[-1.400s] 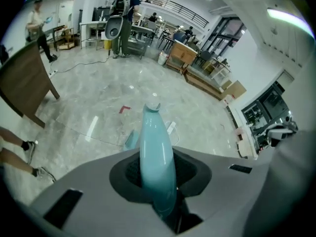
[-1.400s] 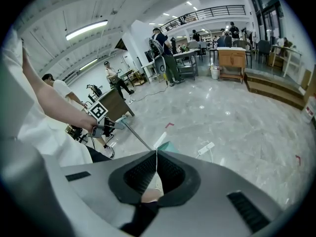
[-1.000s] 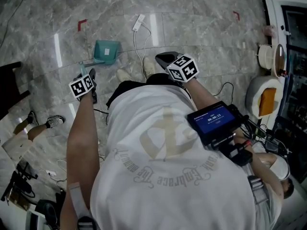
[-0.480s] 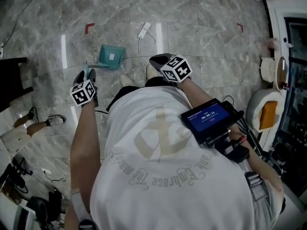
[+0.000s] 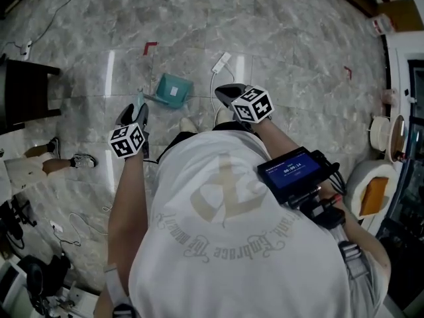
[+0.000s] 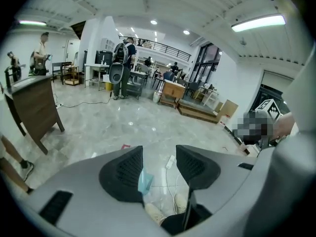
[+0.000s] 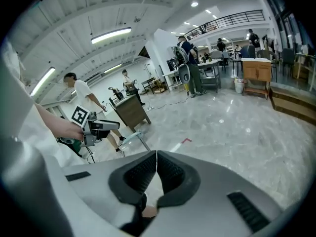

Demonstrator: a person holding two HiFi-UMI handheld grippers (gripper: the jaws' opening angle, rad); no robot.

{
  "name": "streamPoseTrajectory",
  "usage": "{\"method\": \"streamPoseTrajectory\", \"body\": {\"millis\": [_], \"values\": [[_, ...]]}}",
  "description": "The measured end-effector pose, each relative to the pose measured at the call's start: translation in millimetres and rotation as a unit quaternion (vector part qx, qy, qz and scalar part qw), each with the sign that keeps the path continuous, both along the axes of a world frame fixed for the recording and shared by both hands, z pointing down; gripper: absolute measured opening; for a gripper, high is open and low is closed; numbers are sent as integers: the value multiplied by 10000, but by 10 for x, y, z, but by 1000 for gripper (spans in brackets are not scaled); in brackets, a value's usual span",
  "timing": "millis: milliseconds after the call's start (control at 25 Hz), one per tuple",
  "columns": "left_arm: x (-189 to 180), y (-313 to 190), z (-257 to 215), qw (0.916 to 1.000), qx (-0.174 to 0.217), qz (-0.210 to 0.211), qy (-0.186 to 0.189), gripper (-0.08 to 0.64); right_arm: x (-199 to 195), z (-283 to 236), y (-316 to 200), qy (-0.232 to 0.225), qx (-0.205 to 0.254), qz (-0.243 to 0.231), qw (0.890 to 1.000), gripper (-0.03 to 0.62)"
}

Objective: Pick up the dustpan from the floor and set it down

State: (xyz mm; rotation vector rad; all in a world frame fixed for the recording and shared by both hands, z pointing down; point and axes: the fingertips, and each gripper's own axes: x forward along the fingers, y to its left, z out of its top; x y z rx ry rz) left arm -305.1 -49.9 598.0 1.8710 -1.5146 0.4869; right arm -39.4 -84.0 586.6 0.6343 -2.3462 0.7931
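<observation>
A teal dustpan point(image 5: 172, 89) lies on the marble floor, its thin handle pointing left. In the left gripper view only a teal sliver of the dustpan point(image 6: 144, 181) shows beside the left pad, far below. My left gripper point(image 5: 135, 109) hangs above the floor just left of the handle's end, not touching it. Seen in its own view, the left gripper point(image 6: 159, 158) is open and holds nothing. My right gripper point(image 5: 223, 93) hovers to the right of the dustpan. That right gripper point(image 7: 156, 156) has its pads pressed together on nothing.
A white power strip point(image 5: 220, 62) with its cable lies right of the dustpan. My shoes point(image 6: 157, 213) stand just behind it. A dark wooden table point(image 5: 25, 95) is at the left, with another person's leg and shoe point(image 5: 69, 162) near it. Shelves with dishes point(image 5: 392, 135) line the right edge.
The head view has swung, so the floor and dustpan sit lower and further right in frame. The dustpan stays on the floor. Both grippers keep about the same place relative to it.
</observation>
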Motion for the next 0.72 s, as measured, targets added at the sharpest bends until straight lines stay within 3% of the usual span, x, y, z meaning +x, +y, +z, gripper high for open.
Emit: {"method": "streamPoseTrajectory", "body": {"millis": [360,520,720], "values": [[249,305,-428,9980,603,-27,164,18,-369,-362,4,-354,900,-779,9923,17],[407,429,-539,9964,780,124,296,12,-462,-513,50,-508,1180,-936,9873,17],[451,494,-549,9962,788,129,345,12,-494,-551,84,-557,1187,-979,9865,17]]}}
